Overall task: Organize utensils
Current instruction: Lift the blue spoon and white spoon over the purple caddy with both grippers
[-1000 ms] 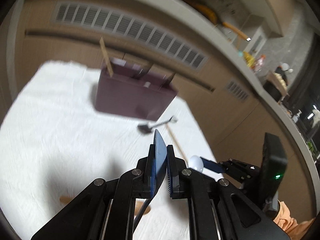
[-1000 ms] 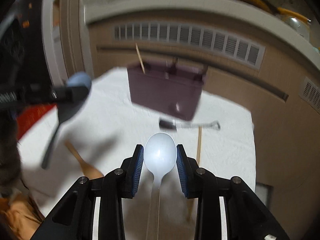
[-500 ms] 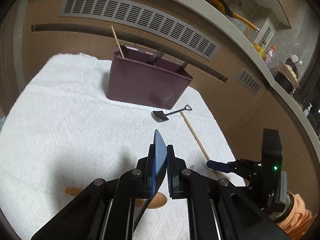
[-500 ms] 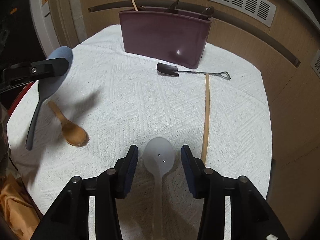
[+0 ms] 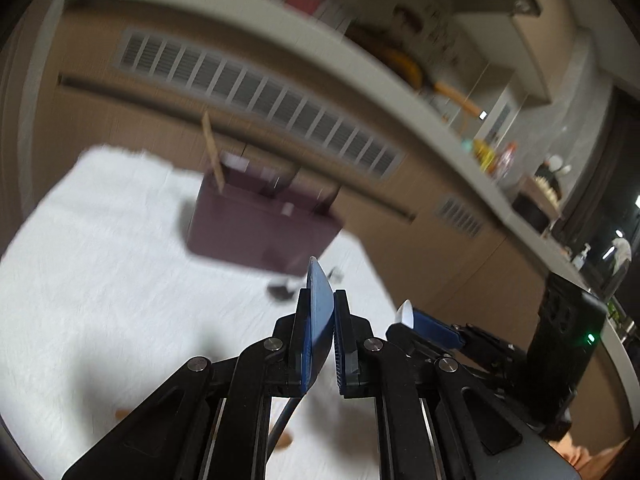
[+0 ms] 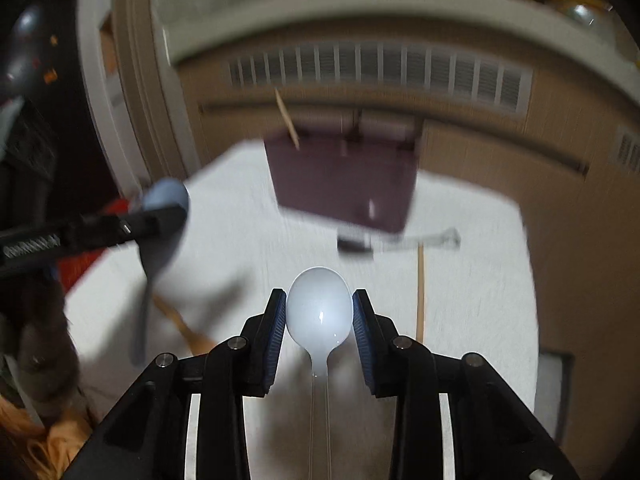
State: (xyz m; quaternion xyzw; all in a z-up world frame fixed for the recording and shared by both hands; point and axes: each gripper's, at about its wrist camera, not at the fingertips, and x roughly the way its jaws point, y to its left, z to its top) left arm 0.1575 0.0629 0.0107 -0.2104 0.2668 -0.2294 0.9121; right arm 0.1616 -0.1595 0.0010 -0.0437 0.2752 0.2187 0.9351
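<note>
- Left gripper (image 5: 323,322): clenched on the bowl of a blue-grey spoon (image 5: 318,306), held clear above the desk (image 5: 100,280); handle hangs down.
- Right gripper (image 6: 319,312): grasping a white plastic spoon (image 6: 319,307) by its bowl, raised off the cloth.
- Maroon utensil bin (image 6: 344,184): at 12 o'clock, holding a wooden stick (image 6: 286,118) and dark utensils.
- Small black shovel-shaped spoon (image 6: 354,242): on the cloth just in front of the bin.
- Loose chopstick (image 6: 420,292): at 1 o'clock.
- Wooden spoon (image 6: 188,330): at 9 o'clock.

One maroon bin (image 6: 344,184); four spoons: white (image 6: 319,308), blue (image 6: 162,224), wooden (image 6: 192,332), shovel-shaped (image 6: 396,242); two chopsticks (image 6: 420,288).
</note>
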